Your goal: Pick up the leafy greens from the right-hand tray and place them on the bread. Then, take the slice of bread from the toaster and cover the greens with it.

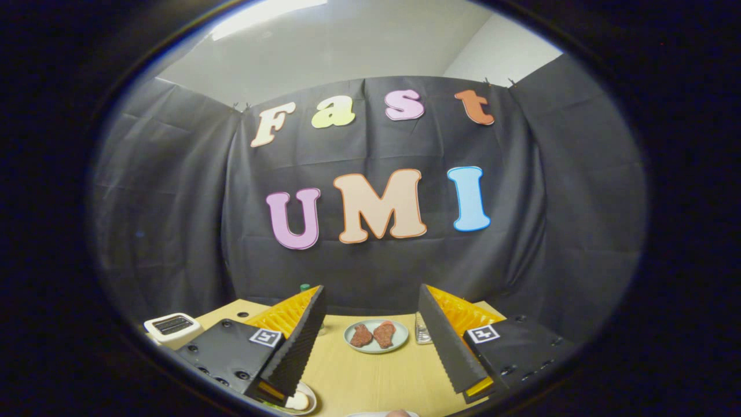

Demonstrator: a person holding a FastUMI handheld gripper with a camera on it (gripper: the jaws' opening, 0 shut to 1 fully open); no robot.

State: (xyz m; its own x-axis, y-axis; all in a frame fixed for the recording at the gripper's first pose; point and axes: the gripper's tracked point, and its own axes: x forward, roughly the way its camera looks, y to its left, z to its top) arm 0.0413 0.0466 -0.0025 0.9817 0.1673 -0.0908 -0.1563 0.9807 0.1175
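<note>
The gripper [370, 341] is held above the surface with its fingers [301, 341] spread wide and nothing between them; each finger carries a small square black-and-white marker, with no readable writing on it. Beyond the fingers, seen in the gap between them, a pale plate [376, 336] sits on the light wooden surface [370, 376] with two reddish-brown slices of meat [373, 334] side by side on it; just beside the plate stands a clear glass [423, 331], partly hidden by the right finger. Under the left finger a second plate [301, 401] shows only its rim and a pale round piece, too cut off to name; the leafy greens and the bread cannot be made out. Off to the left stands a white toaster [172, 328]; its slots look dark; a green cap [305, 287] peeks over the left finger. Black cloth walls the booth; above it, a white wall and ceiling.
</note>
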